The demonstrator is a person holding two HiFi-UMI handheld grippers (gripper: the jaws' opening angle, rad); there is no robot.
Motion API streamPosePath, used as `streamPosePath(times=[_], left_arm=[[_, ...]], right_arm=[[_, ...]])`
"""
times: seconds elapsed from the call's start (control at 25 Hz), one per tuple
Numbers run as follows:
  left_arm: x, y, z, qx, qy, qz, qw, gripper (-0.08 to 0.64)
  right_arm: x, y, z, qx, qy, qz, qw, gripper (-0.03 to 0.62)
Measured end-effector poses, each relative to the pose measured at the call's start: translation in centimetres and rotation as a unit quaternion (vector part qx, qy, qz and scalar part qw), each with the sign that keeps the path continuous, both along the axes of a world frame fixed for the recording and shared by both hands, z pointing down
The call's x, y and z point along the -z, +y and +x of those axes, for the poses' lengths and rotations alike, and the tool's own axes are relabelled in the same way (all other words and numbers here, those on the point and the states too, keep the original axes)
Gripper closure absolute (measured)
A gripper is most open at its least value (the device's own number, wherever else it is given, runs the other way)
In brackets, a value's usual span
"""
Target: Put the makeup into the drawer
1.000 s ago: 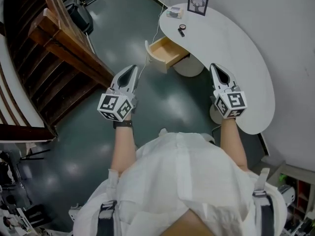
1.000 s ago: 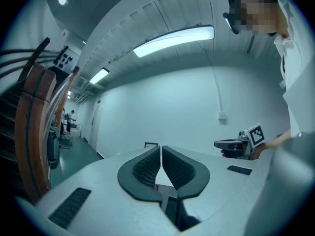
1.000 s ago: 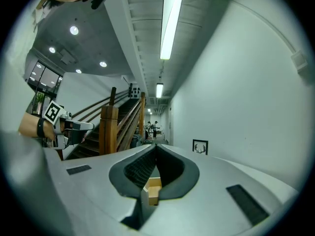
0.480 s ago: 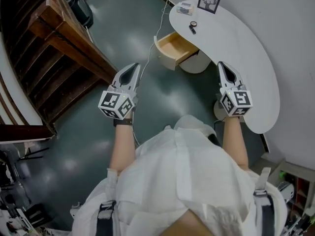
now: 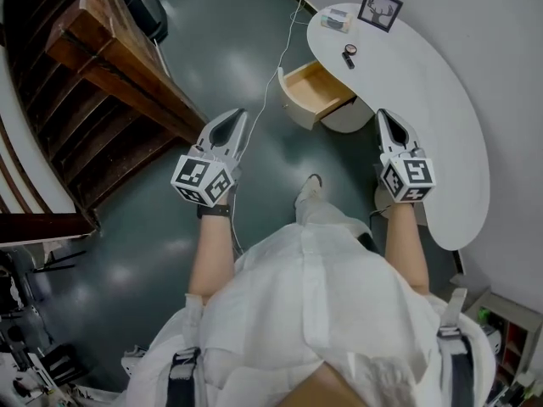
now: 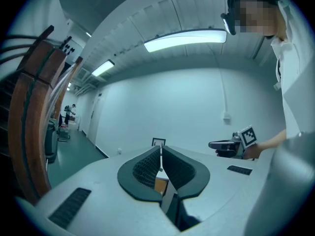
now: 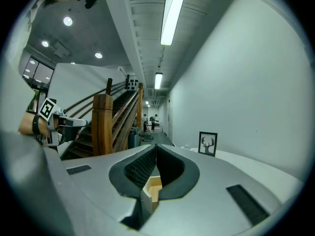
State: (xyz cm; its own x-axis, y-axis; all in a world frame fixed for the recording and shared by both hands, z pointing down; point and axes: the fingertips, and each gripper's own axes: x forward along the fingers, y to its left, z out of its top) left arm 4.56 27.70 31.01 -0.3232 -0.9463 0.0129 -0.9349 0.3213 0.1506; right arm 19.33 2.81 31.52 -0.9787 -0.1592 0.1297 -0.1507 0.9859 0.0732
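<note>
Jaws together; white desk (image 5: 424, 100), green floor (image 5: 153, 253)

We wear a white shirt (image 5: 314, 303) and a black wristband (image 5: 212, 213) just behind the left gripper (image 5: 237, 117). It and the right gripper (image 5: 383, 117) are grey, each with a black-and-white marker cube (image 5: 204, 181) at its rear.

No words, numbers or brand names can be read anywhere; only black-and-white square markers (image 5: 202, 179) show, on the left gripper (image 5: 236, 119) and right gripper (image 5: 386, 121) at mid-frame, and the framed picture (image 5: 380, 8) at upper right bears antlers, no lettering.
</note>
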Motion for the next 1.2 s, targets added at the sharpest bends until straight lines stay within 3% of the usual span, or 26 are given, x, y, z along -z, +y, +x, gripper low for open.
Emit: streamPosePath(times=[0.32,0.6,0.8,1.04,1.12,1.2], left_arm=[[-0.2,-8.4,-6.0,-0.076,-0.005,-0.012,0.997,0.535],[-0.4,-17.3,-10.3,-0.155,-0.017,-0.034,0.9872,0.535],[-0.7,-22.9,-11.4,-0.223,-0.04,-0.057,0.9724,0.535],[-1.1,-27.8,-14.3,-0.266,-0.068,-0.065,0.9593,0.534],[-1.6,-29.5,-15.3,-0.294,-0.074,-0.069,0.9505,0.534],[-2.3,-31.3,-16.1,-0.333,-0.085,-0.078,0.9357,0.533]], right_arm=[[-2.0,-6.1,-6.8,-0.007,0.025,-0.018,1.0,0.583],[-2.5,-12.3,-11.0,-0.03,0.022,-0.035,0.999,0.581],[-2.9,-15.5,-11.8,-0.058,0.01,-0.05,0.997,0.581],[-3.4,-16.8,-12.9,-0.091,0.015,-0.052,0.994,0.581],[-3.4,-17.4,-13.7,-0.108,0.015,-0.05,0.993,0.581],[-3.4,-17.9,-14.3,-0.133,0.014,-0.048,0.99,0.581]])
